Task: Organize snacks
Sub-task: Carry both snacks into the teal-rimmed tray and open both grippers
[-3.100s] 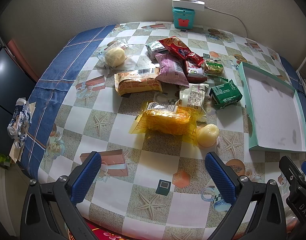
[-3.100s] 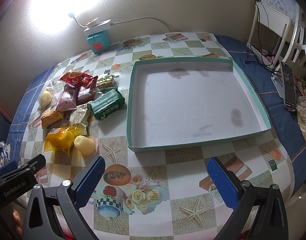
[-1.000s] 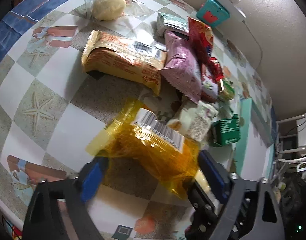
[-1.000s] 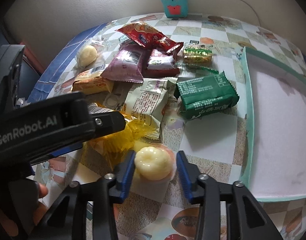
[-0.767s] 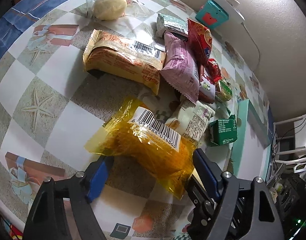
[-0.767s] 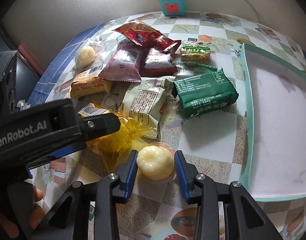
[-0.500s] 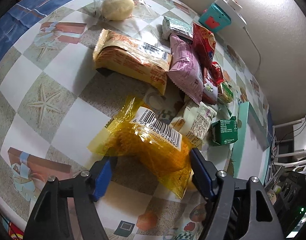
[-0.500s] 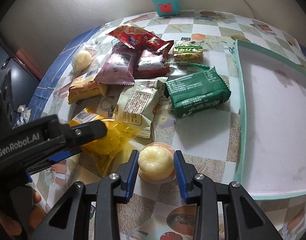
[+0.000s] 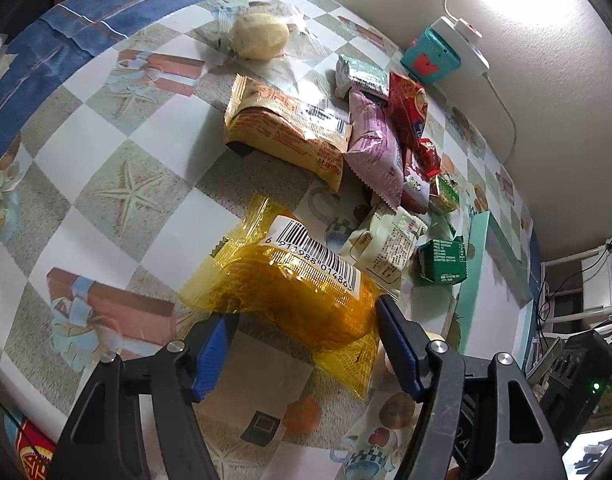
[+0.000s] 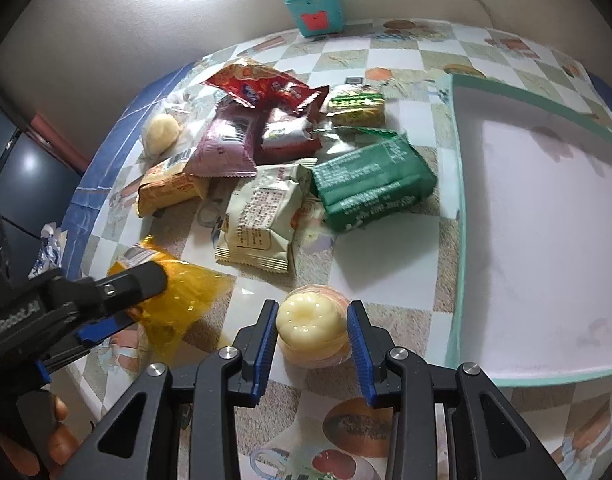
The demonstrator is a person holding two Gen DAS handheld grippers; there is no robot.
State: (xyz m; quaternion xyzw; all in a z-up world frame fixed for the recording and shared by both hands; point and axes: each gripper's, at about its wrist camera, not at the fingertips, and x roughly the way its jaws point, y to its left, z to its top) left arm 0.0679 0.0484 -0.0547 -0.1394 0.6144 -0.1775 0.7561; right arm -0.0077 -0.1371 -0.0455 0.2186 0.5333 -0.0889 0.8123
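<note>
Each camera sits on its gripper just behind the two fingers, looking steeply down at the table (image 9: 157, 148) from close by. The left wrist view faces across the snack pile (image 9: 370, 148) towards the wall, with the tray (image 9: 476, 248) at its right edge; the right wrist view looks from beside it (the left gripper (image 10: 117, 300) shows at its lower left). Both share the pile, the tray (image 10: 460, 184) and the teal box (image 10: 316, 12) by the wall.

Yellow wrapped snack (image 9: 289, 292), pale jelly cup (image 10: 310, 328), both gripped
</note>
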